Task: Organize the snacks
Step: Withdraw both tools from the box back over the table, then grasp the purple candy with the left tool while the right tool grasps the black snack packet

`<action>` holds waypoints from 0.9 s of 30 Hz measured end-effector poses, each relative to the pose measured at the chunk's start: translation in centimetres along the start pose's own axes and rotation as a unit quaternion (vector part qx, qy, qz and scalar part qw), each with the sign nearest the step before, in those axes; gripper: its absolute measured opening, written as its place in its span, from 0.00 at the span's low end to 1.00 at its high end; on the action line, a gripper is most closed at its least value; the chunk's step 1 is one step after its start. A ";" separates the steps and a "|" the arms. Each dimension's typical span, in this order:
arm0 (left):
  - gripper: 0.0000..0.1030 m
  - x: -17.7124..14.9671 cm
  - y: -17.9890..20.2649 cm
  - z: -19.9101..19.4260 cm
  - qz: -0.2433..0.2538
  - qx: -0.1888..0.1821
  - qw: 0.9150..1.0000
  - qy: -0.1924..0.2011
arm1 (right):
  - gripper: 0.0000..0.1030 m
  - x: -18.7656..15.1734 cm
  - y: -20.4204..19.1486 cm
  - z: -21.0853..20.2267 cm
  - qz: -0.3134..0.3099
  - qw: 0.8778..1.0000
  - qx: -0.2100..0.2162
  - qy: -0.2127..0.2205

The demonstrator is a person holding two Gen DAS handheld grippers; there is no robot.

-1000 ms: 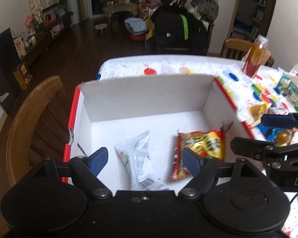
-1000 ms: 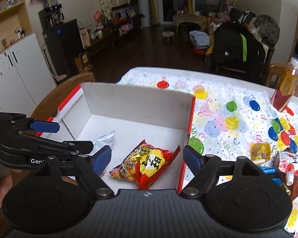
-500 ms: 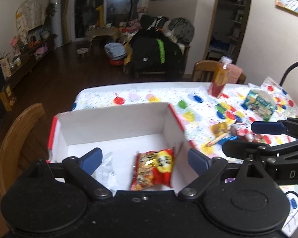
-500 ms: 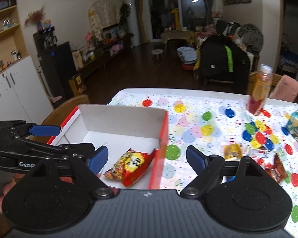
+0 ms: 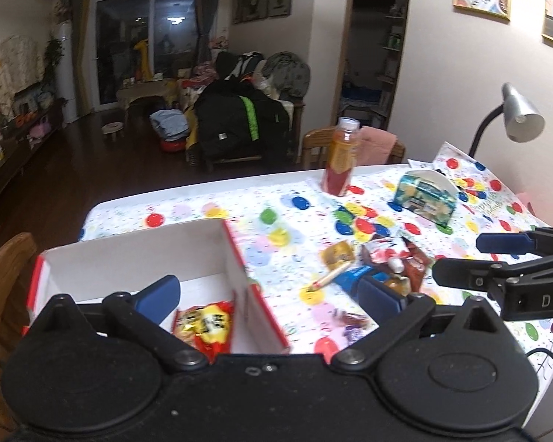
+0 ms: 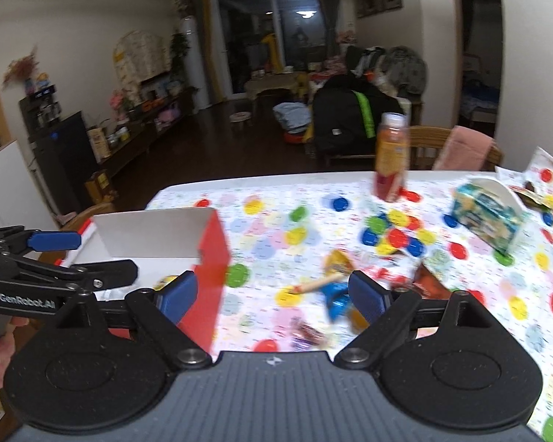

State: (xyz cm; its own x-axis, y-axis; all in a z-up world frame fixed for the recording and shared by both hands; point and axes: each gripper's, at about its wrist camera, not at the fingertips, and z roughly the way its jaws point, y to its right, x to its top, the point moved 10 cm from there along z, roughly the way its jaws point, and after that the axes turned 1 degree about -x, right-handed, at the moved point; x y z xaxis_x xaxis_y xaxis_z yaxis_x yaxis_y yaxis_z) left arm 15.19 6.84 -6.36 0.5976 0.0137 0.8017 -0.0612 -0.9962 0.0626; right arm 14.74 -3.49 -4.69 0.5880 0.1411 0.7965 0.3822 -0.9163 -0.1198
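**Both grippers hovering wide open over the snack table**

Right now the left gripper (image 5: 269, 294) is hanging w/ fingers spread wide, nothing between them, straddling the right wall of the white box (image 5: 129, 261). A red-yellow snack bag (image 5: 206, 326) is lying inside the box, at approx 6 o'clock from the box's far wall, just beside that right wall. The right gripper (image 6: 272, 293) is also gaping, empty, sitting above the dotted tablecloth (image 6: 276, 228). At 12 o'clock from its tips a loose snack pile (image 6: 354, 280) is lying on the cloth, apart from the box: yellow pouch, blue wrapper, brown packets, blurry. Further back, approx 1 o'clock, an orange drink bottle (image 6: 390, 156) is standing upright. At 2 o'clock a tissue pack (image 6: 486, 217) is sitting in its white holder.
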 end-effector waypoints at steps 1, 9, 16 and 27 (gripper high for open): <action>1.00 0.0 0.6 0.2 0.001 -0.003 1.000 0.000 | 0.87 -0.3 0.8 -0.2 0.004 1.000 -0.003 0.000; 0.99 -0.4 5.1 2.2 0.013 -0.016 1.000 -0.005 | 0.87 -2.2 6.3 -1.3 0.011 0.999 -0.035 -0.001; 0.99 -1.8 8.9 5.4 0.028 -0.030 0.999 -0.023 | 0.86 -4.4 11.2 -1.0 0.027 0.998 -0.053 -0.023; 0.92 -6.9 11.2 11.9 0.015 -0.019 0.995 -0.100 | 0.86 -9.6 16.7 2.2 0.048 0.992 -0.069 -0.095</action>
State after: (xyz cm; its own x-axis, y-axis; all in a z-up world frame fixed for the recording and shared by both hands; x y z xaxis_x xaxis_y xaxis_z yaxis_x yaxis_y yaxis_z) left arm 19.91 -5.47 -18.28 0.7417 -0.0364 0.6698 -0.1087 -0.9919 0.0665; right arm 17.04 -19.30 -15.66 0.7456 0.1069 0.6578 0.2245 -0.9697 -0.0968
